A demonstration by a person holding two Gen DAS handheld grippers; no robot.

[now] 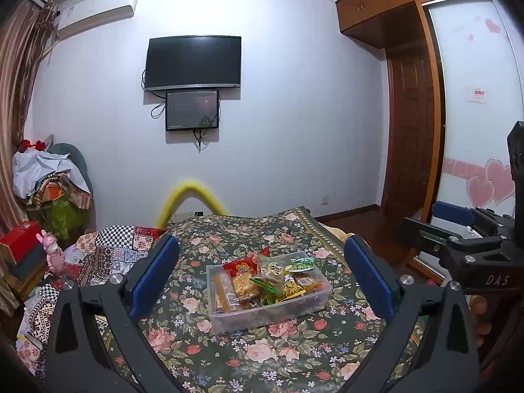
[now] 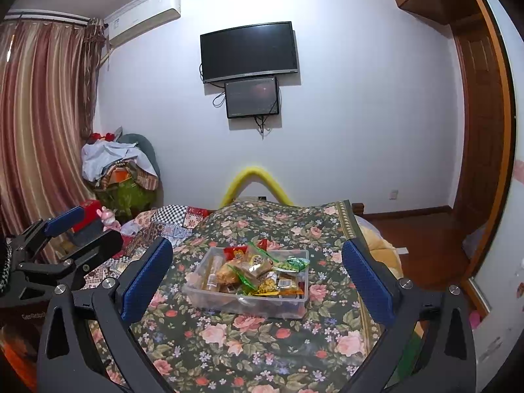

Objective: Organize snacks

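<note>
Snacks (image 1: 262, 281) in assorted wrappers fill a clear plastic bin (image 1: 308, 304), which rests on a floral bedspread (image 1: 262, 353) covering the bed. Visible contents include long pale biscuit packs at the left end of the bin, an orange-yellow pack beside them, a red pack at the back, and green-printed bags toward the right end; several wrappers project above the rim. In the right wrist view the same bin (image 2: 229, 301) sits centred ahead with its snacks (image 2: 258, 271) heaped inside. The left gripper (image 1: 262, 281) is held above the bedspread with its blue-padded fingers (image 1: 154, 275) spread wide apart, one on each side of the bin, touching neither the bin nor its contents. The right gripper (image 2: 258, 278) is likewise fully spread and holds nothing, its blue pads (image 2: 366, 281) framing the bin from the near side. Each gripper appears at the edge of the other's view, the two well apart. A patchwork quilt (image 1: 108, 252) lies left of the bedspread. A dark television (image 1: 193, 62) and a smaller screen (image 1: 192, 110) hang on the white wall beyond the bed, and a wooden wardrobe (image 1: 386, 13) stands at the right.
</note>
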